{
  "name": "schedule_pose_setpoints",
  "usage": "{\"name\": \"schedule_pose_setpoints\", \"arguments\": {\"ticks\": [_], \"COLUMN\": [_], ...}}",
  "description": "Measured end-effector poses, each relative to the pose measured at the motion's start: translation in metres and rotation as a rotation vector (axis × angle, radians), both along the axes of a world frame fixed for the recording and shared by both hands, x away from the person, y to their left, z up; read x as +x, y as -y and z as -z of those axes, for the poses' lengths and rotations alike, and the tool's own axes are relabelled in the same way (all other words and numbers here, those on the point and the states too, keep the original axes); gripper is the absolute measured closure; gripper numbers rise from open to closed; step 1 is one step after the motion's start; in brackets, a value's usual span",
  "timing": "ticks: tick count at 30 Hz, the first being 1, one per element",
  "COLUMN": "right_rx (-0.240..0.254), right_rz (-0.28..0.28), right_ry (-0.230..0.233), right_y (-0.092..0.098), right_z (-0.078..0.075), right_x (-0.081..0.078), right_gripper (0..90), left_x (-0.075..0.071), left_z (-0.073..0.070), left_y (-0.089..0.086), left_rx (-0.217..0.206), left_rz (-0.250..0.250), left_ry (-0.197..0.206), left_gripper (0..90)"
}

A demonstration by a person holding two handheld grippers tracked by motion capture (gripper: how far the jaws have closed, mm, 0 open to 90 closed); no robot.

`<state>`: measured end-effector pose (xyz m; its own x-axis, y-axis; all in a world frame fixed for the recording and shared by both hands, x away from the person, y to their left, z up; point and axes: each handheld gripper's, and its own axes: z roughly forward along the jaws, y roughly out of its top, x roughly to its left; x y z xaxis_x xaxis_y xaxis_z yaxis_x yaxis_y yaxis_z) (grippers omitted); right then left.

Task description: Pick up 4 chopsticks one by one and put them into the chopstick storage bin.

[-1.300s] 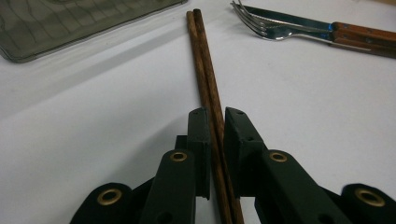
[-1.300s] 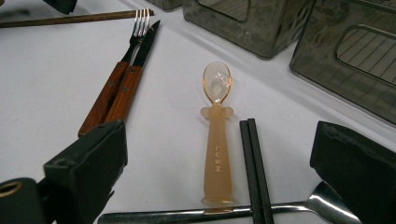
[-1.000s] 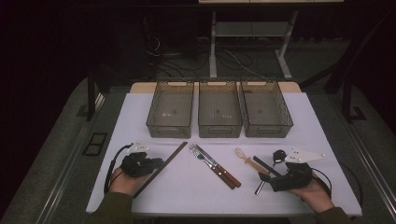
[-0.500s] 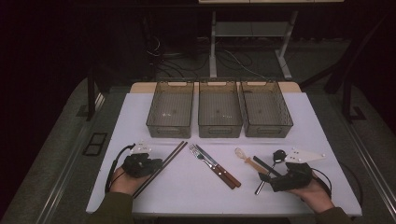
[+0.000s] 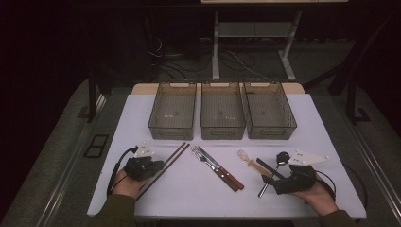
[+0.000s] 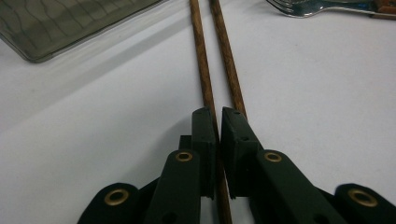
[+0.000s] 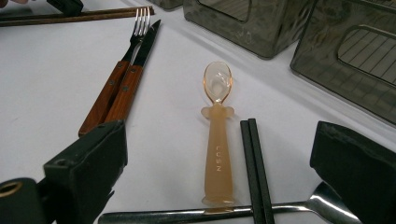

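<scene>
My left gripper (image 5: 158,165) (image 6: 218,114) rests on the white table (image 5: 189,189) at the near left. Its jaws have just closed a little further and are shut on one of two brown wooden chopsticks (image 5: 166,162) (image 6: 201,60); the other stick runs beside and under the right jaw. My right gripper (image 5: 270,182) (image 7: 219,128) sits at the near right with its jaws wide open. Between and beyond them lie a peach plastic spoon (image 5: 250,161) (image 7: 217,144), a pair of black chopsticks (image 5: 269,169) (image 7: 254,163) and a metal utensil handle (image 7: 187,215), none of them touched.
A wood-handled fork and knife (image 5: 218,169) (image 7: 119,88) lie side by side at the table's middle. Three smoky see-through bins (image 5: 172,130) (image 5: 222,131) (image 5: 272,131) stand in a row along the far edge. A dark floor surrounds the table.
</scene>
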<state>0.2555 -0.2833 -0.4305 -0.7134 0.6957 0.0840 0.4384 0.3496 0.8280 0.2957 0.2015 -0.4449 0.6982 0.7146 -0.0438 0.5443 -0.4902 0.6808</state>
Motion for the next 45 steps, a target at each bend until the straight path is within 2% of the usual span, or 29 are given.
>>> {"name": "schedule_pose_setpoints", "arguments": {"ticks": [5,7,9,15,18,21,29,35,38,45], "right_rx": [-0.001,-0.001,-0.004,0.000,0.001,0.000,0.021,-0.008,-0.005,0.009], "right_rz": [-0.002,-0.005,-0.007,-0.004,-0.005,-0.007,-0.010,-0.034,-0.031,-0.025], "right_ry": [0.002,0.004,0.006,0.005,0.006,0.005,-0.006,-0.029,-0.032,-0.024], "right_y": [0.000,0.000,0.000,0.000,0.000,0.000,-0.003,-0.008,-0.007,-0.006], "right_z": [0.000,0.000,0.000,0.000,0.000,0.000,0.002,0.008,0.008,0.006], "right_x": [0.000,0.000,0.000,0.000,0.000,0.000,0.001,0.003,0.002,0.003], "right_gripper": [4.2,4.2,4.2,4.2,4.2,4.2,4.2,4.2,4.2,4.2], "left_x": [-0.001,0.000,0.001,0.001,0.002,0.002,0.002,0.000,0.000,-0.002], "left_z": [0.001,0.001,0.001,0.000,-0.001,-0.003,-0.008,-0.010,-0.012,-0.018], "left_y": [0.000,0.000,-0.001,0.001,0.000,-0.002,-0.005,-0.004,-0.004,-0.004], "left_rx": [-0.012,-0.032,-0.035,-0.030,-0.041,-0.046,-0.040,-0.039,-0.032,-0.050], "left_rz": [-0.025,-0.043,-0.049,-0.057,-0.059,-0.062,-0.046,-0.038,-0.018,0.003], "left_ry": [-0.006,-0.021,-0.030,-0.029,-0.039,-0.032,-0.022,-0.028,-0.024,-0.021], "left_gripper": [84.5,84.8,85.2,85.4,85.5,85.5,85.5,85.5,85.4,85.5]}}
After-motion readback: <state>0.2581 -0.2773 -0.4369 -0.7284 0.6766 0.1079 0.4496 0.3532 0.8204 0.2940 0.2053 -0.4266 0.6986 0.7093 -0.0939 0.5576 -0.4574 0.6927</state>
